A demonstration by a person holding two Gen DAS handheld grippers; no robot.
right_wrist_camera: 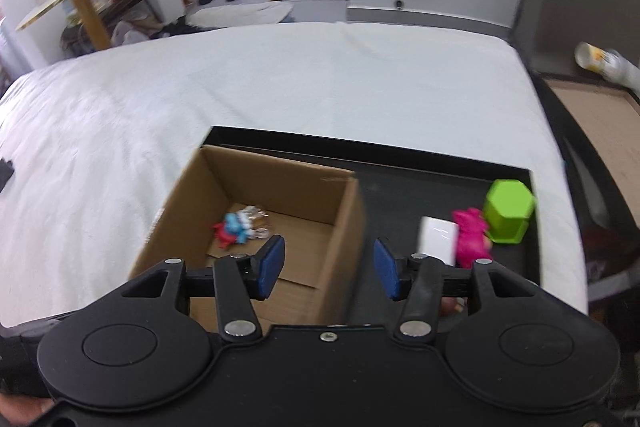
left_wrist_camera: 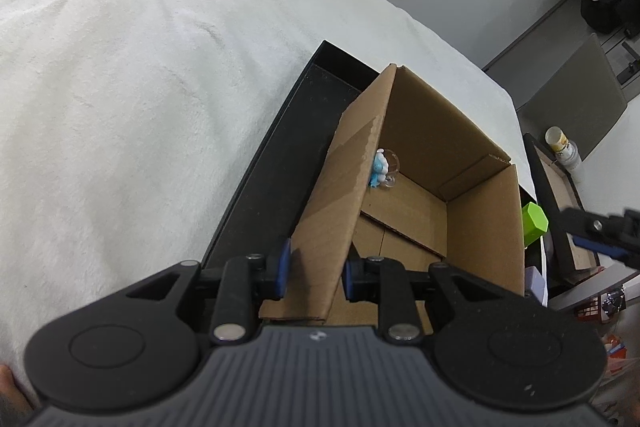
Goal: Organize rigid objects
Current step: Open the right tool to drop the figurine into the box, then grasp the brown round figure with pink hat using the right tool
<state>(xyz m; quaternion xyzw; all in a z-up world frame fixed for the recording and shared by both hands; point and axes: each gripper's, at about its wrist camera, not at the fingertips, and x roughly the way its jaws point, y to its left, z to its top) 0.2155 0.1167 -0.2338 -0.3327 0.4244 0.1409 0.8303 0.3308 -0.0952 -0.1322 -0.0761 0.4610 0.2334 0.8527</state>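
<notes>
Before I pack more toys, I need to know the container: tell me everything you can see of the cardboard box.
The cardboard box is plain brown corrugated card, open-topped, sitting in a black tray on the white bedcover. Its bottom flaps show seams. Small toy figures, blue, white and red, lie inside near one wall. The left tool pinches the box's near-side wall between its blue pads. The right tool hovers open above its right wall.

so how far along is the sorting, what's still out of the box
Done: a few small toy figures lie inside the cardboard box. In hand: the left hand-held gripper pinches the box wall; the right hand-held gripper is open and empty. Left: the green hexagonal block, pink toy and white block remain on the black tray.
</notes>
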